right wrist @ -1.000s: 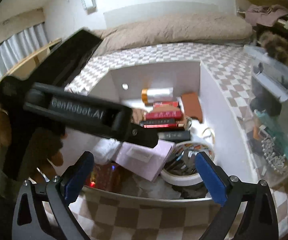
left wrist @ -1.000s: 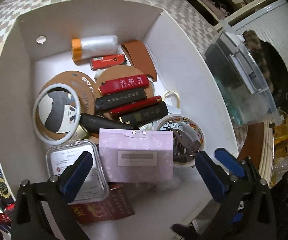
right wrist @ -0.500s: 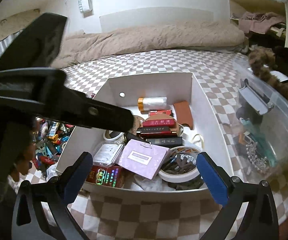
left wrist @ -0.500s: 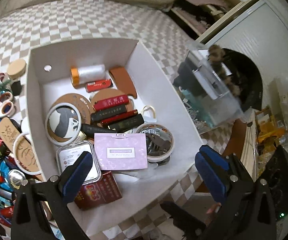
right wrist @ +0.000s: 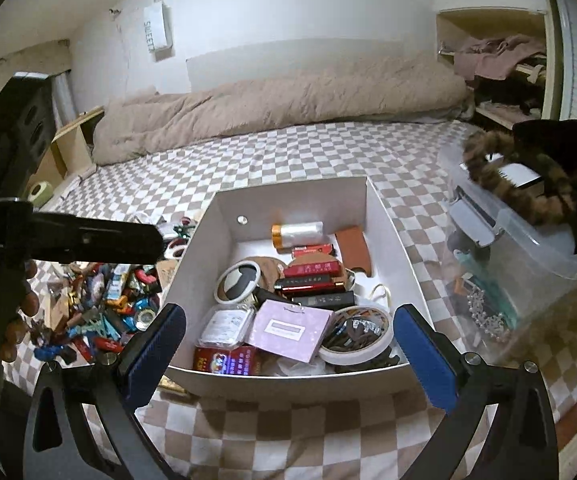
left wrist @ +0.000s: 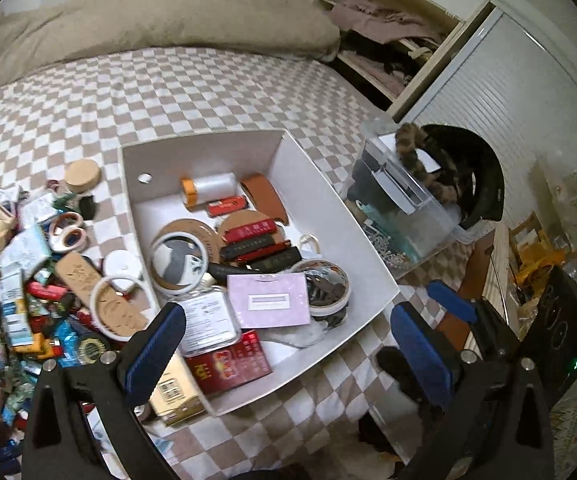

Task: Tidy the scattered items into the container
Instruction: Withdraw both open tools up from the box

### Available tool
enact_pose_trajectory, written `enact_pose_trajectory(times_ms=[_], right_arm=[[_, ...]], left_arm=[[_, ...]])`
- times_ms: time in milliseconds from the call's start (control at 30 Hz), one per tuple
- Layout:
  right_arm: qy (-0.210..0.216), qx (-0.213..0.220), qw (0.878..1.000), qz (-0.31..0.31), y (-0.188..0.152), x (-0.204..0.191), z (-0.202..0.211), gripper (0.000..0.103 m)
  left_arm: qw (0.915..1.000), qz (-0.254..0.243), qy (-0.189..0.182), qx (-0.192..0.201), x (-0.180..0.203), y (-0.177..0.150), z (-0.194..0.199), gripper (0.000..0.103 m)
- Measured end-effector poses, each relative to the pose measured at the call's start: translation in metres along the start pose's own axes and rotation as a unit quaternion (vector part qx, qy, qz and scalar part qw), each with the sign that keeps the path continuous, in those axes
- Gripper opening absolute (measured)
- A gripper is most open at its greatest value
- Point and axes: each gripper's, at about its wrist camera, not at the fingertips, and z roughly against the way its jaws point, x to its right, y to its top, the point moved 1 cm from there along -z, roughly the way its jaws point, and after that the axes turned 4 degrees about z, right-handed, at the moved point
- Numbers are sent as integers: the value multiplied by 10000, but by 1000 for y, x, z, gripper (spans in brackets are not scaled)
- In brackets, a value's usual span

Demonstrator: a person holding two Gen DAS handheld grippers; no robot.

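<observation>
A white box (left wrist: 344, 236) (right wrist: 392, 232) sits on the checkered bed, holding tape rolls, red and black lighters, a lilac card (left wrist: 268, 300) (right wrist: 288, 330), a red pack and a clear case. A pile of scattered small items (left wrist: 20, 288) (right wrist: 104, 308) lies left of the box. My left gripper (left wrist: 288, 352) is open and empty, raised above the box's near corner. My right gripper (right wrist: 288, 360) is open and empty, in front of the box's near wall. The left gripper's body (right wrist: 56, 236) shows at the left of the right wrist view.
A clear plastic bin (left wrist: 400, 216) (right wrist: 528, 260) with a furry item stands right of the box. A beige duvet (right wrist: 280, 100) lies along the far side of the bed. A round wooden lid (left wrist: 82, 176) and tape rolls (left wrist: 68, 234) lie left of the box. The bed edge runs near right.
Both grippers have pulled back and up from the box, so the box looks smaller and the scattered pile has come into view. The lilac card stays in the box.
</observation>
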Motion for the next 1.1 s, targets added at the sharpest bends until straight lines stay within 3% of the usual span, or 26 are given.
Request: enact_pose_trajectory(times_ms=[500, 1100], right_arm=[[-22, 399, 9992, -102, 10, -29, 32, 103], [-359, 727, 9967, 79, 8, -55, 72, 103]], left_arm=[[9935, -447, 566, 883, -26, -27, 76, 103], [9852, -668, 771, 1379, -36, -58, 126, 103]])
